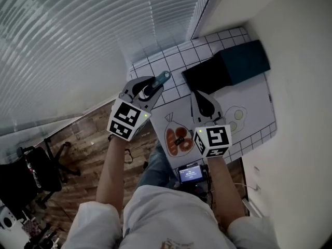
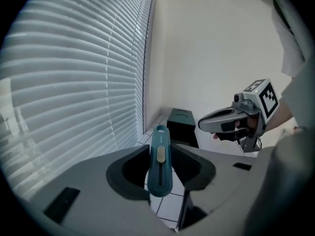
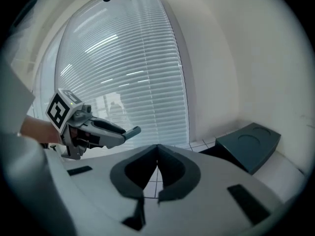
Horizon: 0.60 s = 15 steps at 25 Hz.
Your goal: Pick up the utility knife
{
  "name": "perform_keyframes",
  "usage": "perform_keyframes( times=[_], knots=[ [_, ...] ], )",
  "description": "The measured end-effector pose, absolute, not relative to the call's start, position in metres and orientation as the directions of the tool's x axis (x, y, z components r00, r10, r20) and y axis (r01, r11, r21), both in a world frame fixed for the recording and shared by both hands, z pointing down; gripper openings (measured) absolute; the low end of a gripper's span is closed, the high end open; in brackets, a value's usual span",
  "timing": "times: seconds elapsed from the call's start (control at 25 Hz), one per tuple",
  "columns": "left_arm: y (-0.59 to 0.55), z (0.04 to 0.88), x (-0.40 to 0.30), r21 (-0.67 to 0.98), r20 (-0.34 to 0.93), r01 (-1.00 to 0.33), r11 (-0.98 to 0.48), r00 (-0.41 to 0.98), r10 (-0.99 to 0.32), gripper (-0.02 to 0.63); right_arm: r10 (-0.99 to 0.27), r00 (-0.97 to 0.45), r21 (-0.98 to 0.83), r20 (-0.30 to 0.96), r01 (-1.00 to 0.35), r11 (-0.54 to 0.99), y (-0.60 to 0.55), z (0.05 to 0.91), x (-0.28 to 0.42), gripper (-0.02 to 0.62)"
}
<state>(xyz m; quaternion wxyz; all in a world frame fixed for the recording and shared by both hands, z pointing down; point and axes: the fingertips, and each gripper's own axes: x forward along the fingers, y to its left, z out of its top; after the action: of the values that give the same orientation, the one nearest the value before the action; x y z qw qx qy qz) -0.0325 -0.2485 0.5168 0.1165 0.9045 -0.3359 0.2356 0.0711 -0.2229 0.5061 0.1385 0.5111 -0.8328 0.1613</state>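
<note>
The teal utility knife (image 2: 160, 161) stands between the jaws of my left gripper (image 2: 160, 150), its pale slider facing the camera and its tip pointing away. In the head view the left gripper (image 1: 152, 91) is held up over the table's left edge, shut on the knife (image 1: 161, 79). My right gripper (image 1: 199, 100) hovers over the printed mat; in the right gripper view its jaws (image 3: 157, 147) meet at the tips with nothing between them. The right gripper view also shows the left gripper (image 3: 123, 133) with the knife's end (image 3: 134, 130) sticking out.
A dark teal box (image 1: 244, 61) sits at the table's far right, by the wall. The white grid-patterned table (image 1: 176, 53) carries a printed mat (image 1: 179, 139). Window blinds (image 1: 78, 40) fill the left. A black chair (image 1: 36, 173) stands on the wooden floor below.
</note>
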Motion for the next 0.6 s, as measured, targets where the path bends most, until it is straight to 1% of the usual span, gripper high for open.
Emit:
perform_keyframes(
  times=[0.16, 0.36, 0.6],
  knots=[
    [-0.241, 0.484, -0.037, 0.035, 0.458, -0.687, -0.726, 0.657, -0.599, 0.140, -0.829, -0.437, -0.115, 0.349, -0.898, 0.425, -0.220, 0.477, 0.075, 0.006],
    [-0.227, 0.444, -0.036, -0.040, 0.416, -0.698, -0.715, 0.639, -0.647, 0.140, -0.854, -0.433, -0.098, 0.286, -0.900, 0.424, -0.217, 0.441, 0.081, 0.006],
    [-0.212, 0.395, -0.033, -0.080, 0.344, -0.713, -0.697, 0.636, -0.691, 0.140, -0.879, -0.427, -0.092, 0.210, -0.904, 0.417, -0.207, 0.399, 0.087, 0.006]
  ],
)
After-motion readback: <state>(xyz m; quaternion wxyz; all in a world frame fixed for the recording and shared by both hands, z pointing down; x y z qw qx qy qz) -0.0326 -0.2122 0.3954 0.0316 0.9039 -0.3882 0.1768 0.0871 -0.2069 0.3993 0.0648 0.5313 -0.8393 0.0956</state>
